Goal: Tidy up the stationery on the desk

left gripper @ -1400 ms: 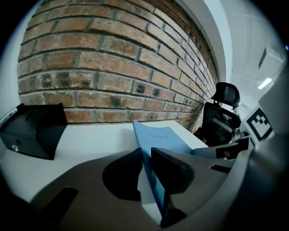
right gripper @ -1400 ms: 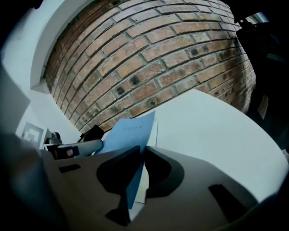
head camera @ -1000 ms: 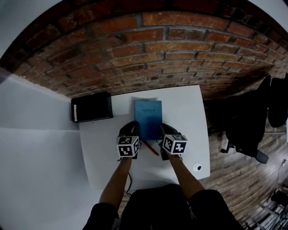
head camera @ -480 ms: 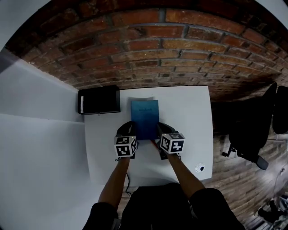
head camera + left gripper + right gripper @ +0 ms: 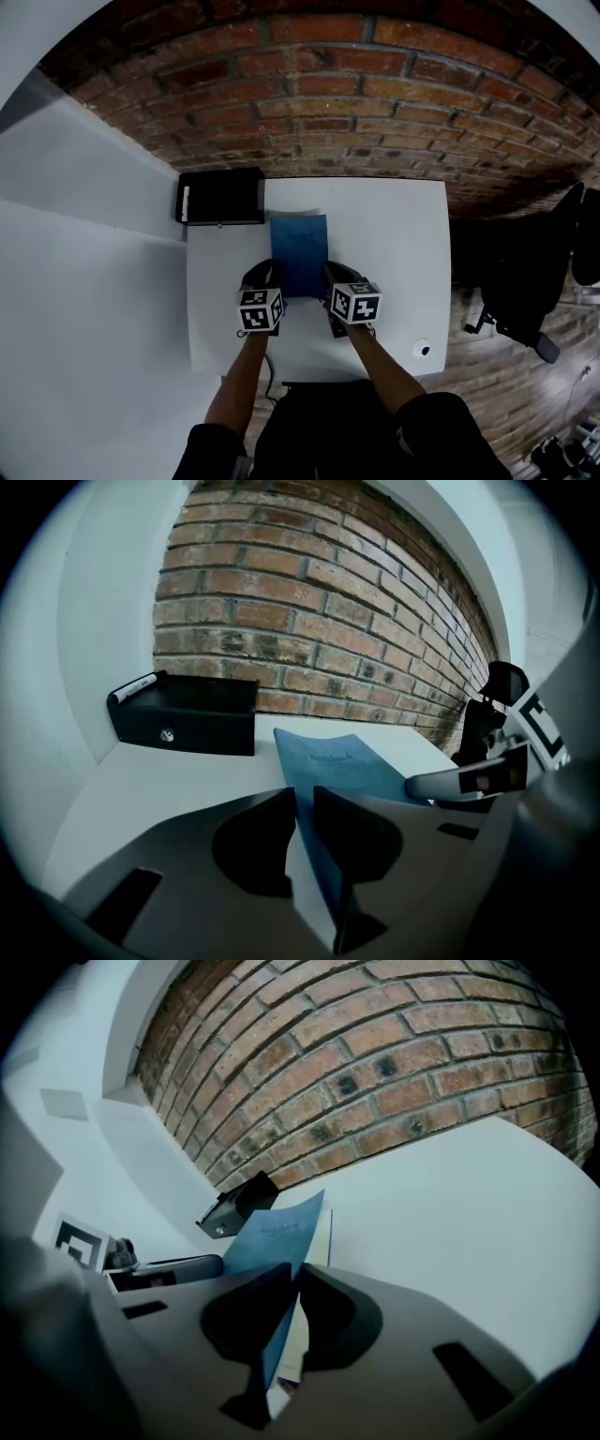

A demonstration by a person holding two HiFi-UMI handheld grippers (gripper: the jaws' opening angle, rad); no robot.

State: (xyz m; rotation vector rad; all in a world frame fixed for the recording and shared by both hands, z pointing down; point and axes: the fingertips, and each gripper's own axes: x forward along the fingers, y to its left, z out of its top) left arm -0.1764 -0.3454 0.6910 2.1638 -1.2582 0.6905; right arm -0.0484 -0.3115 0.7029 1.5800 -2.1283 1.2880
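Fingers (image 5: 270, 808) of left gripper (image 5: 301, 803) and right gripper (image 5: 294, 1283) both clamp the blue notebook (image 5: 298, 246).

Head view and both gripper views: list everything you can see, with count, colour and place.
notebook: one, blue, middle of the desk, near corners in the jaws
box: one, black, desk's far left corner, against the wall
round object: one, white, small, desk's near right corner; too small to identify
desk: one, white, against the wall
wall: brick, red-brown, behind the desk
office chair: one, black, right of the desk on the wood floor
left hand-held gripper: one, dark, closed on the notebook's left near corner
right hand-held gripper: one, dark, closed on its right near corner
forearms: two, bare, bottom of the head view
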